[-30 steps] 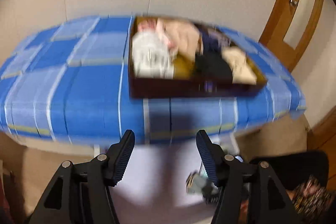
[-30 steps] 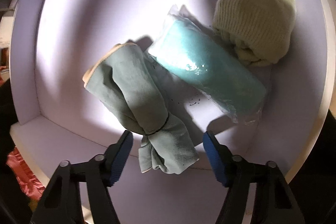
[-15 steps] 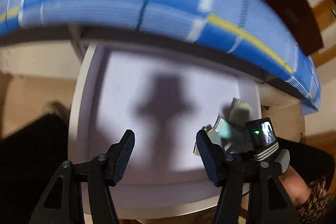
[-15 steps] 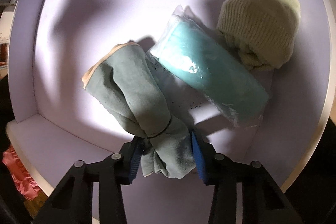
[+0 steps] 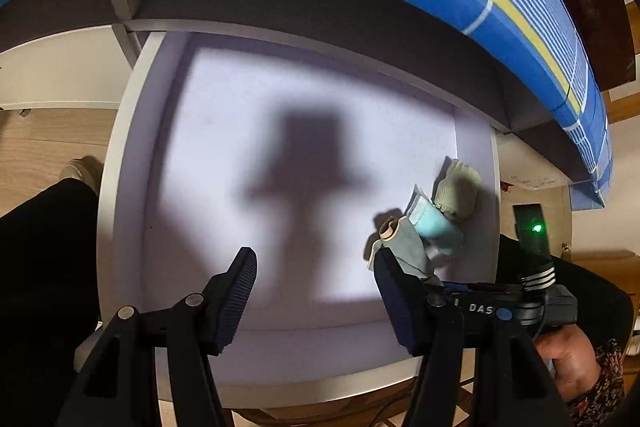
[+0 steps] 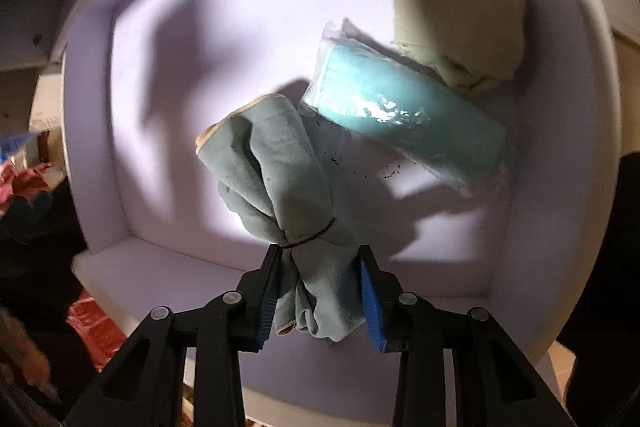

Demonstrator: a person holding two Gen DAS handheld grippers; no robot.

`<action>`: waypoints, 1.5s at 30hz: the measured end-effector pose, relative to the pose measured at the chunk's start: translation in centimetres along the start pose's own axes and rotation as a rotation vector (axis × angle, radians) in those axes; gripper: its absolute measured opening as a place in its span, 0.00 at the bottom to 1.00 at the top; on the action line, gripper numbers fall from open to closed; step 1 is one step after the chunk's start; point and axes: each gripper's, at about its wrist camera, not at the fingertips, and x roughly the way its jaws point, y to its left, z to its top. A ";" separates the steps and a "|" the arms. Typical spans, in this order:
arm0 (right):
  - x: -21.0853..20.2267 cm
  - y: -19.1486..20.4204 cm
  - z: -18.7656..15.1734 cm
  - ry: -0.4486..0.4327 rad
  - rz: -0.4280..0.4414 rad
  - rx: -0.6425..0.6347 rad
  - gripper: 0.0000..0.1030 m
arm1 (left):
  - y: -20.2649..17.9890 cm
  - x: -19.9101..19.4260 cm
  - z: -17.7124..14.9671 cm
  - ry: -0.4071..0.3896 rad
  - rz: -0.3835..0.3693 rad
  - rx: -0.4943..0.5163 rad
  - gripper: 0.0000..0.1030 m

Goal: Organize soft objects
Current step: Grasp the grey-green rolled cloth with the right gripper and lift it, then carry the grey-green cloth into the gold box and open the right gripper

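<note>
Over the bare left part of the white drawer [image 5: 132, 155], the left gripper [image 5: 312, 299] is held with its jaws about half open and nothing between them; only its own shadow falls on the drawer floor. Further right, three soft things are gathered at the drawer's right end: a grey-green cloth bundle [image 6: 276, 163] tied with a thin band, a pale blue roll in clear wrap [image 6: 404, 111] just beside it, and a cream knitted hat [image 6: 460, 15] against the far corner.

The right gripper [image 6: 320, 299] has just been closing, and its blue pads are now pressed on the loose tail of the cloth bundle below the band. The bundle looks slightly raised from the floor, though this cannot be told for certain.

The step in hand is judged to be the picking out of the bundle. Next, a steady lift clear of the drawer wall is called for, without the wrapped roll being dragged along, since the two appear to touch.
</note>
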 end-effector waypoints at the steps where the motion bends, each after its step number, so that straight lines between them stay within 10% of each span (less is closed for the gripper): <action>1: -0.3 -0.1 -0.1 -0.003 0.015 0.010 0.35 | -0.1 0.2 0.0 0.005 -0.001 0.001 0.60; 30: -8.6 -2.8 -4.3 -0.094 0.371 0.146 0.32 | 0.9 -1.5 -0.6 -0.033 -0.008 -0.023 0.60; 45: -10.1 -2.2 -4.7 -0.133 0.386 0.164 0.31 | 1.4 -1.7 -1.0 -0.038 -0.006 -0.043 0.60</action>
